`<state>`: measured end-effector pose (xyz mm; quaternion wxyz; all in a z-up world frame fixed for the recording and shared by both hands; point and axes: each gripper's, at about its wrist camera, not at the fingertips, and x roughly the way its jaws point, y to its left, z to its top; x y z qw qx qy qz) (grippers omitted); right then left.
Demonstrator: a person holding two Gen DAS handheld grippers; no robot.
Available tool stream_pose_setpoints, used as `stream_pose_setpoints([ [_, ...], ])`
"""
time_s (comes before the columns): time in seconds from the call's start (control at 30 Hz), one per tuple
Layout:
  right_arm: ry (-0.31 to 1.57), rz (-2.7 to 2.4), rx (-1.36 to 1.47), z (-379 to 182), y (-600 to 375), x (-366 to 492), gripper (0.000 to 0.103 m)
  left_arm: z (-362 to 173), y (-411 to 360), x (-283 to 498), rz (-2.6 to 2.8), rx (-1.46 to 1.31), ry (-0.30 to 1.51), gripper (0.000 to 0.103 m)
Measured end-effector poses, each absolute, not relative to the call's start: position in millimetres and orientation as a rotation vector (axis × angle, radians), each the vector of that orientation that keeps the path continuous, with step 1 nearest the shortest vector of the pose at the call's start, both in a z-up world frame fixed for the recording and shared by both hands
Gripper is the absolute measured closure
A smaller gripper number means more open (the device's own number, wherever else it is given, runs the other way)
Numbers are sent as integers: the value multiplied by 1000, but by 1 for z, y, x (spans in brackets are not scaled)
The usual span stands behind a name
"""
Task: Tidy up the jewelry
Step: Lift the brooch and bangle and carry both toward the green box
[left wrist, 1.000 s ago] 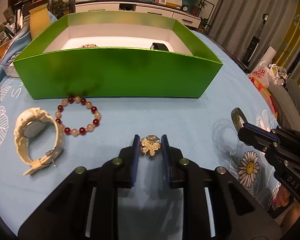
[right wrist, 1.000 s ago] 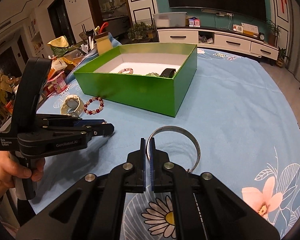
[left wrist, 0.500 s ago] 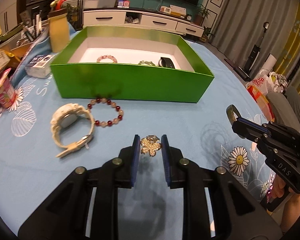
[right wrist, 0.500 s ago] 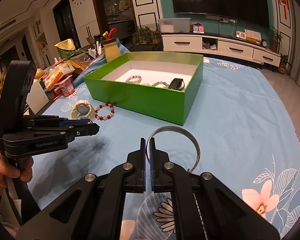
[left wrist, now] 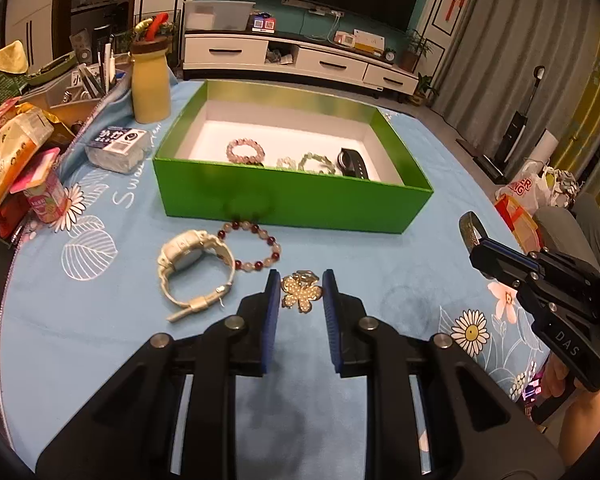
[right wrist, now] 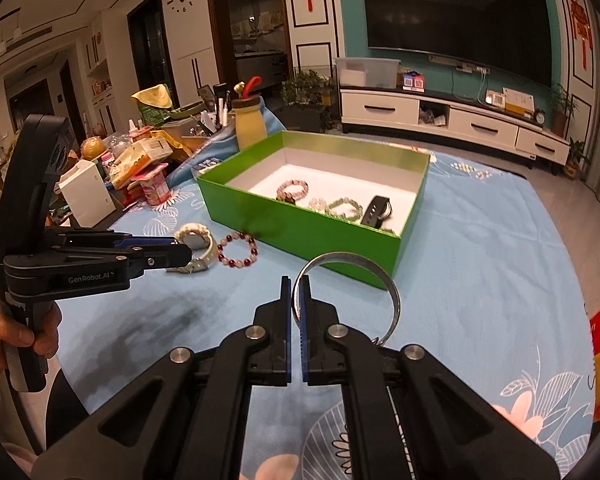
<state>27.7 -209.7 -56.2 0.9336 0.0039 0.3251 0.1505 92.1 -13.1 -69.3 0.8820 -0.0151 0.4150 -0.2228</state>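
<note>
My left gripper is shut on a gold flower brooch and holds it above the blue tablecloth. My right gripper is shut on a silver bangle, also raised; it shows at the right of the left wrist view. The green box ahead holds a pink bead bracelet, pale green bracelets and a black band. A white watch and a red-and-white bead bracelet lie on the cloth in front of the box.
Clutter crowds the table's left edge: a yellow bottle, snack packs, a small clear box and a pen holder. The left gripper's body stands at the left of the right wrist view.
Both grippers have risen and pulled back with their items; the box and the table jewelry now look farther off and more of the box's inside shows.
</note>
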Motion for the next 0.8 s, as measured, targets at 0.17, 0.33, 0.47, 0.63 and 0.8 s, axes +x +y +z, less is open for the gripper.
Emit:
stream_pose_setpoints([
  [0.17,637,318,-9,-46,-204,32,100,-61,-9,97,-457,-39,847,82],
  [0.33,618,325,-19,-38,-201,37,100,-54,-7,102,-456,-41,835,82],
  [0.47,607,327,-24,-34,-199,42,100,-48,-7,110,-458,-34,821,82],
  [0.63,595,328,-36,-29,-197,50,100,-42,-10,117,-464,-27,806,82],
  [0.8,584,331,-40,-26,-196,57,100,-39,-15,125,-471,-23,797,82],
])
